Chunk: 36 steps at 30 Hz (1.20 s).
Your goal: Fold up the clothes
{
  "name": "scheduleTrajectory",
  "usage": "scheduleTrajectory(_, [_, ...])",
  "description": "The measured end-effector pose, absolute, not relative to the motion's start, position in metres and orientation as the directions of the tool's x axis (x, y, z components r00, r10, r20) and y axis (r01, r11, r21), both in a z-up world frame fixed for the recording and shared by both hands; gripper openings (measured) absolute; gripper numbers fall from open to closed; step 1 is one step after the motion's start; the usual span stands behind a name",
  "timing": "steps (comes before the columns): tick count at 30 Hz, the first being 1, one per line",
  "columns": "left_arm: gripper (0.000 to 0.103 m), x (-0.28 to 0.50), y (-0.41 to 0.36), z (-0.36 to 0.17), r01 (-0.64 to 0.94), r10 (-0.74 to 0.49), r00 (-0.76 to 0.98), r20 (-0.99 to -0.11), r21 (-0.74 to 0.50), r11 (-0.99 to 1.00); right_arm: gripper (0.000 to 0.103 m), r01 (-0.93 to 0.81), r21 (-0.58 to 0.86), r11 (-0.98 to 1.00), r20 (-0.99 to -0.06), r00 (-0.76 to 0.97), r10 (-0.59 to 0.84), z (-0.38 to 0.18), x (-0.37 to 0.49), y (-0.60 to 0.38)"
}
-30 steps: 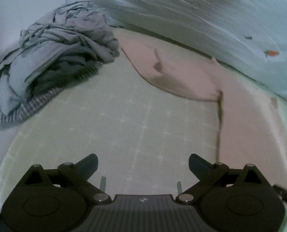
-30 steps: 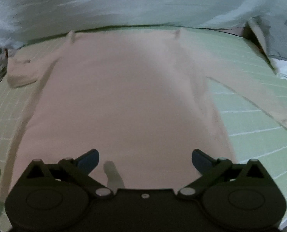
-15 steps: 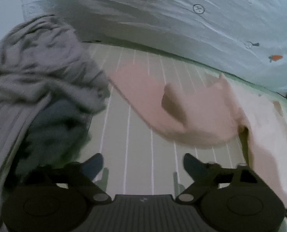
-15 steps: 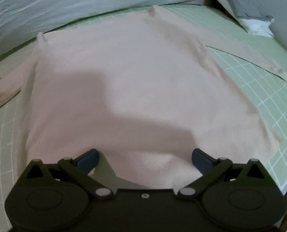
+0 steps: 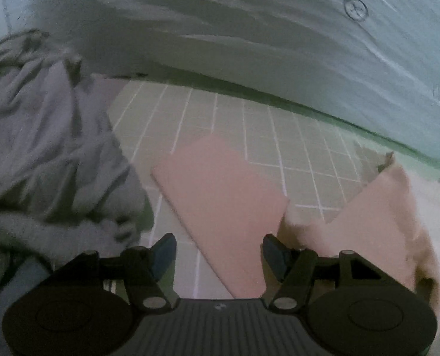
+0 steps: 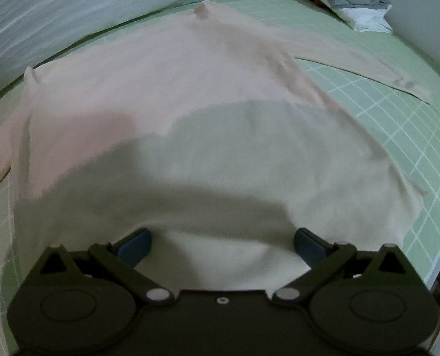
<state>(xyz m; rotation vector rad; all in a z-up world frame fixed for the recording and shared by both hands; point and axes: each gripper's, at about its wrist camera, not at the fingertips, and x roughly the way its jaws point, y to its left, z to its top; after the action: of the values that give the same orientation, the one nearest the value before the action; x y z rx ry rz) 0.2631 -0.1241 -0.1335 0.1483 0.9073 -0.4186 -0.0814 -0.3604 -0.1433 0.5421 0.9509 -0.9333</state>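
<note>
In the left wrist view, the left gripper (image 5: pixel 219 250) sits low over a green gridded mat (image 5: pixel 249 136), its jaws spread wide with nothing held between them. A pink sleeve (image 5: pixel 220 195) of the pink shirt (image 5: pixel 377 207) lies flat on the mat and runs diagonally from the upper left down into the gap between the two blue fingertips (image 5: pixel 163 252), though neither pad visibly touches the cloth. To the right the sleeve joins the shirt's body, which rises in a rumpled fold near the right fingertip. A heap of grey clothes (image 5: pixel 47 154) is piled on the left side of the mat, just beside the sleeve's far end. Behind everything hangs a pale printed sheet (image 5: pixel 279 44), meeting the mat along a dark edge.

In the right wrist view, the right gripper (image 6: pixel 221 244) hovers at the near hem of the pink shirt (image 6: pixel 190 103), jaws fully apart and gripping nothing. The shirt is spread flat and face-up across the mat (image 6: pixel 398 124), its body filling most of the frame, the near half shaded. The hem bulges up slightly between the fingertips (image 6: pixel 135 244); whether the pads touch the fabric cannot be told. One sleeve (image 6: pixel 368 65) stretches away to the right over the grid lines. The other trails off the left edge. A crumpled white cloth (image 6: pixel 365 20) lies at the far right corner.
</note>
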Motion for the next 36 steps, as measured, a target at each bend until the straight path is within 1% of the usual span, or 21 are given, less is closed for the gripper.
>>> scheduleTrajectory(1, [0.029, 0.262, -0.127, -0.134, 0.419, -0.274, 0.561, -0.781, -0.018, 0.908, 0.103, 0.862, 0.001, 0.507, -0.867, 0.254, -0.43, -0.144, -0.081, -0.36])
scheduleTrajectory(2, [0.015, 0.261, -0.127, -0.134, 0.432, -0.297, 0.554, -0.778, -0.037, 0.901, 0.103, 0.864, 0.0, 0.504, -0.866, 0.252, -0.432, -0.144, -0.081, -0.36])
scheduleTrajectory(3, [0.012, 0.26, -0.127, -0.134, 0.434, -0.315, 0.547, -0.775, -0.06, 0.899, 0.103, 0.864, 0.0, 0.503, -0.866, 0.252, -0.432, -0.144, -0.081, -0.359])
scheduleTrajectory(5, [0.008, 0.255, -0.128, -0.136, 0.439, -0.319, 0.557, -0.767, -0.054, 0.897, 0.103, 0.864, 0.001, 0.503, -0.867, 0.251, -0.43, -0.145, -0.08, -0.36])
scheduleTrajectory(7, [0.007, 0.249, -0.127, -0.136, 0.441, -0.315, 0.566, -0.762, -0.042, 0.896, 0.103, 0.864, 0.001, 0.503, -0.868, 0.25, -0.428, -0.145, -0.08, -0.362])
scheduleTrajectory(13, [0.007, 0.223, -0.103, -0.131, 0.383, -0.286, 0.55, -0.785, -0.067, 0.921, 0.103, 0.861, 0.002, 0.509, -0.871, 0.251, -0.422, -0.142, -0.08, -0.362])
scheduleTrajectory(21, [0.008, 0.155, -0.054, -0.125, 0.294, -0.267, 0.513, -0.816, -0.125, 0.948, 0.103, 0.843, 0.001, 0.537, -0.86, 0.275, -0.43, -0.144, -0.084, -0.359])
scheduleTrajectory(24, [0.009, 0.125, -0.043, -0.123, 0.283, -0.263, 0.494, -0.828, -0.133, 0.95, 0.103, 0.827, 0.002, 0.562, -0.853, 0.294, -0.431, -0.145, -0.087, -0.355])
scheduleTrajectory(26, [0.012, 0.113, -0.036, -0.122, 0.275, -0.274, 0.471, -0.838, -0.156, 0.949, 0.103, 0.814, 0.002, 0.581, -0.848, 0.309, -0.43, -0.145, -0.09, -0.353])
scheduleTrajectory(28, [0.013, 0.105, -0.03, -0.121, 0.261, -0.281, 0.45, -0.848, -0.176, 0.949, 0.103, 0.798, 0.003, 0.602, -0.845, 0.324, -0.426, -0.145, -0.093, -0.351])
scheduleTrajectory(30, [0.015, 0.104, -0.021, -0.117, 0.216, -0.281, 0.446, -0.85, -0.202, 0.955, 0.103, 0.779, 0.004, 0.627, -0.844, 0.339, -0.415, -0.145, -0.095, -0.351])
scheduleTrajectory(33, [0.022, 0.103, -0.008, -0.109, 0.144, -0.256, 0.47, -0.845, -0.212, 0.967, 0.103, 0.761, 0.004, 0.649, -0.841, 0.354, -0.41, -0.144, -0.097, -0.351])
scheduleTrajectory(35, [0.034, 0.106, 0.0, -0.104, 0.101, -0.236, 0.491, -0.839, -0.214, 0.972, 0.103, 0.754, 0.004, 0.657, -0.838, 0.361, -0.408, -0.143, -0.099, -0.351])
scheduleTrajectory(36, [0.037, 0.108, 0.005, -0.103, 0.082, -0.224, 0.501, -0.836, -0.213, 0.974, 0.103, 0.75, 0.004, 0.662, -0.838, 0.364, -0.407, -0.143, -0.099, -0.351])
